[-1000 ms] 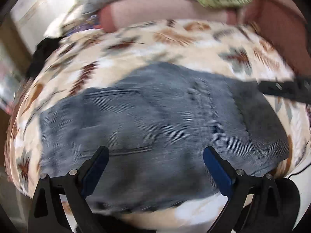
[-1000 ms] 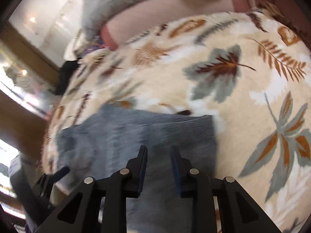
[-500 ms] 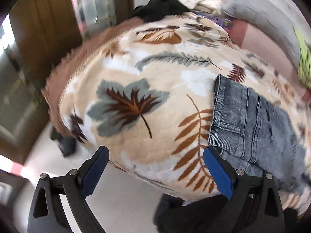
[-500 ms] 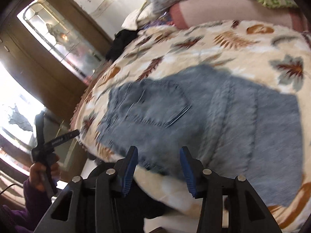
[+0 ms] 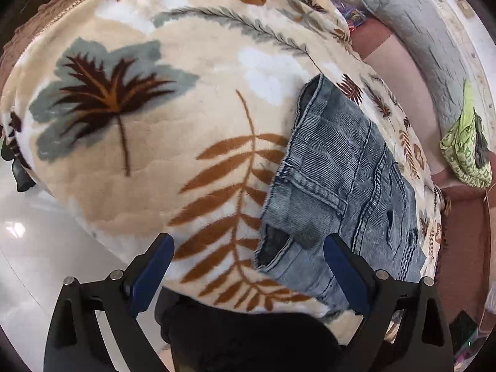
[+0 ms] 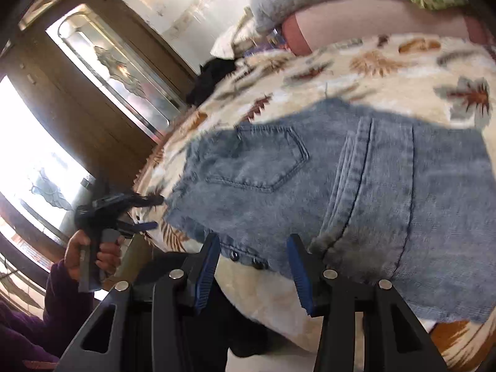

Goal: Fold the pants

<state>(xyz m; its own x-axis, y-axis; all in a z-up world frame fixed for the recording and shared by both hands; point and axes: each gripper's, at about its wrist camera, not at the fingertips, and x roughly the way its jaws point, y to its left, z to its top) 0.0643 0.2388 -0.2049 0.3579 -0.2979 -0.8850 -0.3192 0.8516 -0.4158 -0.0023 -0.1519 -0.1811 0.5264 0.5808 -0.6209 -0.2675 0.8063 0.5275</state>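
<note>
Folded blue jeans (image 5: 338,186) lie flat on a cream leaf-print blanket (image 5: 186,93). In the left wrist view they sit to the right, with the waistband edge facing my left gripper (image 5: 246,241). That gripper is wide open over the blanket's near edge and holds nothing. In the right wrist view the jeans (image 6: 341,186) show a back pocket and a side seam. My right gripper (image 6: 253,241) is open at their near buttoned edge, its pads clear of the denim. The left gripper (image 6: 158,212) appears there too, held off the bed's left side.
A grey pillow (image 5: 418,31) and a green patterned cloth (image 5: 465,152) lie at the far side. A black garment (image 6: 214,74) rests on the bed's far left corner. A wooden door with glass (image 6: 117,71) stands left. A hand (image 6: 86,254) in a purple sleeve grips the left tool.
The left gripper swung off the jeans to the left and rolled, so the jeans now lie to its right. The right gripper opened and drew back to the jeans' near edge.
</note>
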